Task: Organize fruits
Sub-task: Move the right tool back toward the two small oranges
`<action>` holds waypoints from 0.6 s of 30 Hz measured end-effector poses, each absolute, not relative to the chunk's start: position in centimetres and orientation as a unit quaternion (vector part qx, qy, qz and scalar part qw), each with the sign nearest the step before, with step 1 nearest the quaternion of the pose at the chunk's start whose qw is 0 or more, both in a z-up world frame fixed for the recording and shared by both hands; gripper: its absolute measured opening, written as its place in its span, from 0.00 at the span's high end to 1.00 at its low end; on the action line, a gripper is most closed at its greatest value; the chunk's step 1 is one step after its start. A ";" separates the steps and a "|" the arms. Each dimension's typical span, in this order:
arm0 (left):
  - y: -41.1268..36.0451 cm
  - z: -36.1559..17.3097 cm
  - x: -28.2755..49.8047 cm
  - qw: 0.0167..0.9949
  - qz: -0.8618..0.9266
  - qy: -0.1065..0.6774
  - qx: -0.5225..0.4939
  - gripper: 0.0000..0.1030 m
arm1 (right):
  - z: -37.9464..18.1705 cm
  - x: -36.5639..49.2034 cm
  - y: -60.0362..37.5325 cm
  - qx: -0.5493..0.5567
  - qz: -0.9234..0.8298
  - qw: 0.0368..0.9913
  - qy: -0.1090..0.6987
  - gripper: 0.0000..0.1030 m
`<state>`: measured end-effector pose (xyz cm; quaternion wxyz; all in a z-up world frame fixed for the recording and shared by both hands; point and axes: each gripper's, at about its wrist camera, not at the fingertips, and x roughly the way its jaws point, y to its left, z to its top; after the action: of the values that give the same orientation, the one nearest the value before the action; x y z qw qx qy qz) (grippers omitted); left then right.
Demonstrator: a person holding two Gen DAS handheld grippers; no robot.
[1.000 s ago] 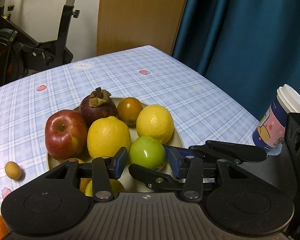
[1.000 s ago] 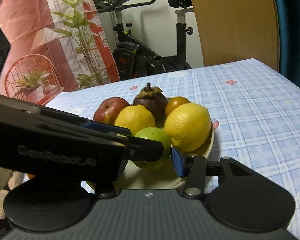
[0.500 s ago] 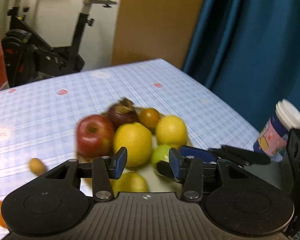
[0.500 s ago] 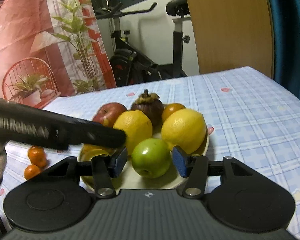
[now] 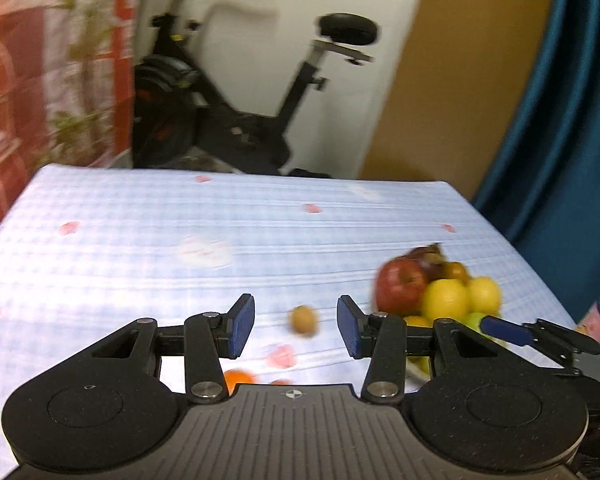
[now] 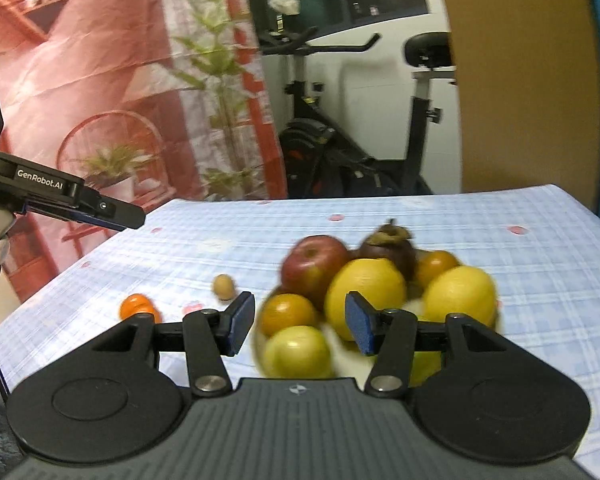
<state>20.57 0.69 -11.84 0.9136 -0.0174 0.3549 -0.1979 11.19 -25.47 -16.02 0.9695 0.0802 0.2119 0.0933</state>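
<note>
Most fruit sat heaped on the cream round plate (image 6: 260,344); one small tan oval fruit (image 5: 303,320) lay on the counter (image 5: 140,248) beyond the left gripper (image 5: 296,331), both grippers' fingers spread and empty; small orange tangerines (image 6: 137,306) also remained loose.

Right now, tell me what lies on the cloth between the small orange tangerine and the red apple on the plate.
In the right wrist view, a small tan oval fruit lies on the checked cloth between the small orange tangerine and the red apple.
</note>
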 end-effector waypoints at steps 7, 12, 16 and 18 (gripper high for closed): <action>3.7 -12.7 20.0 0.925 -0.153 0.346 -0.039 0.54 | -16.3 12.6 -21.8 0.056 0.138 0.961 0.231 0.48; 4.5 -14.2 19.8 0.923 -0.139 0.351 -0.072 0.54 | -17.2 14.5 -19.0 0.036 0.170 0.952 0.253 0.48; 5.4 -15.1 19.6 0.922 -0.127 0.353 -0.094 0.54 | -17.7 15.8 -16.5 0.028 0.198 0.944 0.260 0.48; 5.8 -15.5 19.3 0.923 -0.123 0.350 -0.100 0.54 | -18.0 16.5 -15.2 0.021 0.210 0.941 0.264 0.48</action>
<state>19.27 5.81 -15.49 0.9233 -0.0997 0.3498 -0.1235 16.54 -15.20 -18.01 0.9411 0.0210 0.2640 0.2102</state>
